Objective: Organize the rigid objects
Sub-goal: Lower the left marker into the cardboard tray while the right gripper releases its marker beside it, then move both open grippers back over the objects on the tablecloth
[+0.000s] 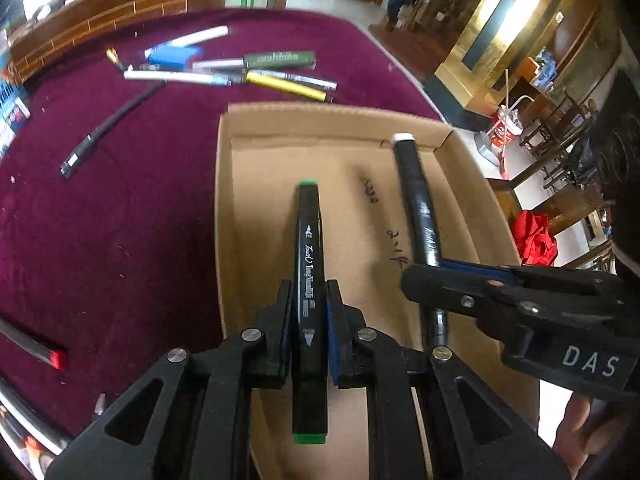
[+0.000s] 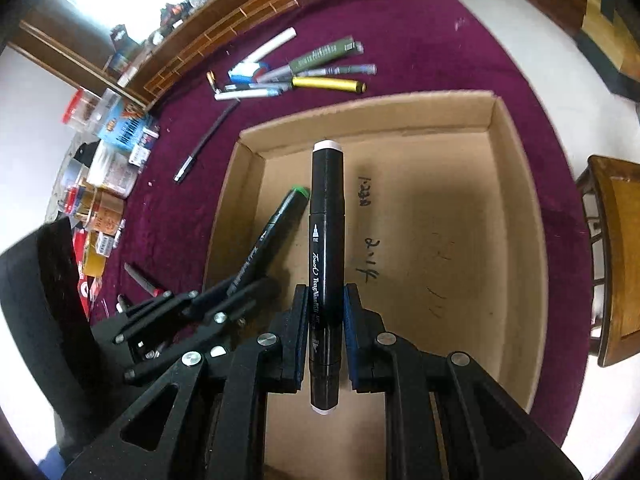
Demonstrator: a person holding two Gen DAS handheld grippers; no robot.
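Cardboard box (image 1: pixel 460 184) lies below both my claws. Left gripper (image 1: pixel 308 320) is clamped on the green-capped marker (image 1: pixel 308 248); right gripper (image 2: pixel 325 320) on the white-capped marker (image 2: pixel 326 220), both over the box floor. I judge the markers could cross on release, claws being close. Only the right view shows clutter (image 2: pixel 108 160) beyond my left claw.

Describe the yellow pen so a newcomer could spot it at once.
Start at the open cardboard box on the maroon tablecloth. Just beyond its far wall lies a loose cluster of pens. The yellow pen lies nearest the box, the only bright yellow barrel among grey, white and olive ones.
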